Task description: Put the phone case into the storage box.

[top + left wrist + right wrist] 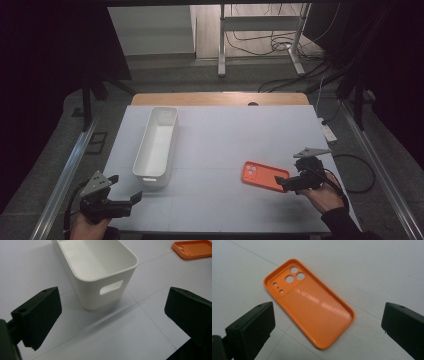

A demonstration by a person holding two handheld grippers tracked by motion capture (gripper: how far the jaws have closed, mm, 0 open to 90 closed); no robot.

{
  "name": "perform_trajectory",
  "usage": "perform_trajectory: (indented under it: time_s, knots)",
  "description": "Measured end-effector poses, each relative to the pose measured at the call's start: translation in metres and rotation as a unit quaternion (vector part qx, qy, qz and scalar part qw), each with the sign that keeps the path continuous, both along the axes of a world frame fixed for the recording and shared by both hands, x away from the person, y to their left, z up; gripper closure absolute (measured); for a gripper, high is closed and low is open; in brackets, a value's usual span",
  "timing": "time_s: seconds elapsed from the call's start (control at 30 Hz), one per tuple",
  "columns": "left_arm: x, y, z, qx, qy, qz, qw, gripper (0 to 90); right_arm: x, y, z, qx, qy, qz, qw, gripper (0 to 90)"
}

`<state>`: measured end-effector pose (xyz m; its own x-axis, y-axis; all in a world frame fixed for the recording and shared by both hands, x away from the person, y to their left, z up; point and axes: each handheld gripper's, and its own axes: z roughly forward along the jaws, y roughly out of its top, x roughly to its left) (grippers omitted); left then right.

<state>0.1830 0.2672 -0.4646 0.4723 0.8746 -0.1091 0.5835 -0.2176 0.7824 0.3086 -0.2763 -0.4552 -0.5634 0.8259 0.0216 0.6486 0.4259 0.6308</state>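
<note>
An orange phone case (pixel 264 176) lies flat on the white table, inner side up, camera holes toward the left. My right gripper (pixel 283 184) hovers at the case's right end, open, the case (pixel 309 304) lying between and ahead of its spread jaws. A long white bin (pixel 156 145) stands left of centre, nothing visible in it. My left gripper (pixel 129 200) is at the near left corner, open, pointing at the bin's near end (pixel 100 272) with its handle slot; nothing is between its jaws. The case (pixel 193 248) shows far right in the left gripper view.
The white table top (pixel 225 135) has a wooden strip along its far edge. A power strip (pixel 327 132) and cables lie off the right side. A metal stand (pixel 260 35) is on the floor beyond. Rails run along both sides.
</note>
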Motion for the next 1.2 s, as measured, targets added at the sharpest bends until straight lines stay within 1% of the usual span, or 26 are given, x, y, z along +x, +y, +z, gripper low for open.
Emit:
perform_trajectory:
  time_s: [0.37,0.67,0.73,0.77,0.8,0.87,0.93,1.0,1.03,1.1,1.2]
  knots:
    - [0.000,0.000,0.000,0.001,0.000,0.000,1.0000,1.8,0.016,0.010,-0.001,-0.013,0.005,0.001,0.9999,0.0]
    - [0.000,0.000,0.000,0.001,0.001,-0.001,1.0000,2.0,0.024,0.015,-0.004,-0.013,0.017,0.004,0.9998,0.0]
    - [0.000,0.000,0.000,-0.001,0.001,0.000,1.0000,2.0,0.026,0.016,-0.006,-0.021,0.022,0.004,0.9995,0.6]
    - [0.000,0.000,0.000,-0.002,0.001,0.000,1.0000,2.0,0.026,0.017,-0.006,-0.023,0.022,0.004,0.9995,2.3]
    - [0.000,0.001,0.000,-0.003,0.002,0.000,1.0000,2.0,0.027,0.017,-0.007,-0.025,0.022,0.004,0.9994,4.8]
    - [0.000,0.000,0.000,-0.002,0.001,0.000,1.0000,2.0,0.027,0.018,-0.008,-0.028,0.023,0.006,0.9993,15.1]
    - [0.000,0.000,0.000,-0.001,0.001,0.000,1.0000,2.0,0.028,0.018,-0.008,-0.029,0.024,0.016,0.9992,23.6]
    - [0.000,0.000,0.000,-0.001,0.001,-0.001,1.0000,2.1,0.028,0.018,-0.009,-0.030,0.027,0.022,0.9989,34.8]
    - [0.000,0.000,0.000,-0.001,0.001,-0.001,1.0000,2.1,0.028,0.018,-0.009,-0.028,0.030,0.030,0.9987,40.6]
    - [0.000,0.000,0.000,-0.002,0.000,-0.001,1.0000,2.2,0.029,0.019,-0.009,-0.031,0.033,0.033,0.9984,48.4]
    - [0.000,0.001,0.000,-0.003,0.000,-0.001,1.0000,2.3,0.030,0.017,-0.010,-0.027,0.039,0.042,0.9980,63.8]
